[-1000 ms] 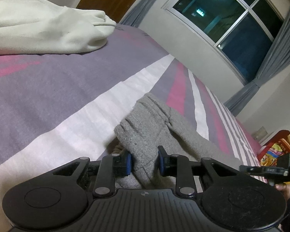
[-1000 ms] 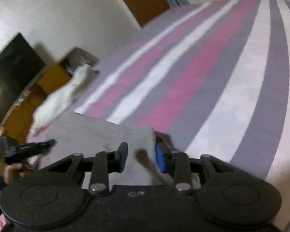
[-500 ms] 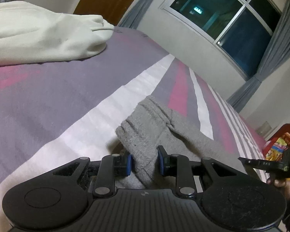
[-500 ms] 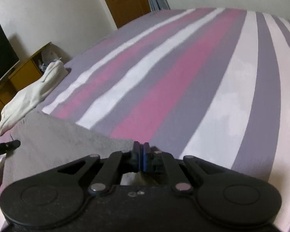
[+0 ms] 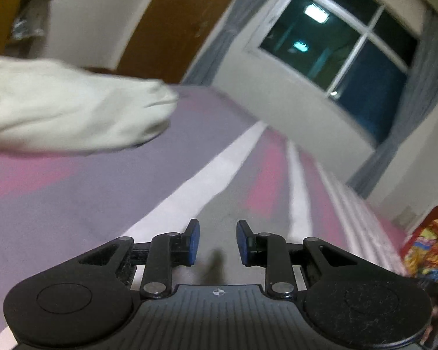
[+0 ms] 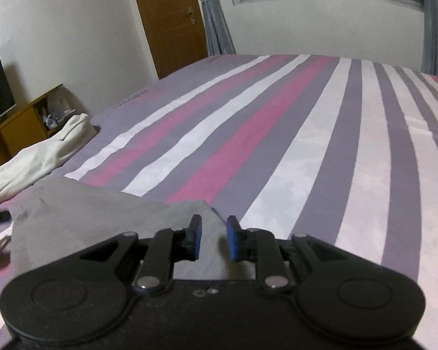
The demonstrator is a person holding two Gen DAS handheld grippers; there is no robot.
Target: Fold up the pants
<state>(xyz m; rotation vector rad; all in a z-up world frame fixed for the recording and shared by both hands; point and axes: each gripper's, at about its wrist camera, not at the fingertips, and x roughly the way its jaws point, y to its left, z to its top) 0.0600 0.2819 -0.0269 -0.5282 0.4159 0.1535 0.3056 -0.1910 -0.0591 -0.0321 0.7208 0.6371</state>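
Note:
The grey pants lie flat on the striped bed, with a corner just ahead of my right gripper. That gripper is open and holds nothing; the cloth lies below its fingers. In the blurred left wrist view my left gripper is open and empty above a flat grey patch of the pants. A small dark shadow lies between its fingers.
A cream garment lies on the bed's left side and shows in the right wrist view. A wooden door, a window, curtains, a TV cabinet and a colourful cloth surround the bed.
Both grippers have opened and let go of the pants. The bunched cloth the left gripper held now lies flat. The right gripper, shut half a second ago, is lifted and tilted up.

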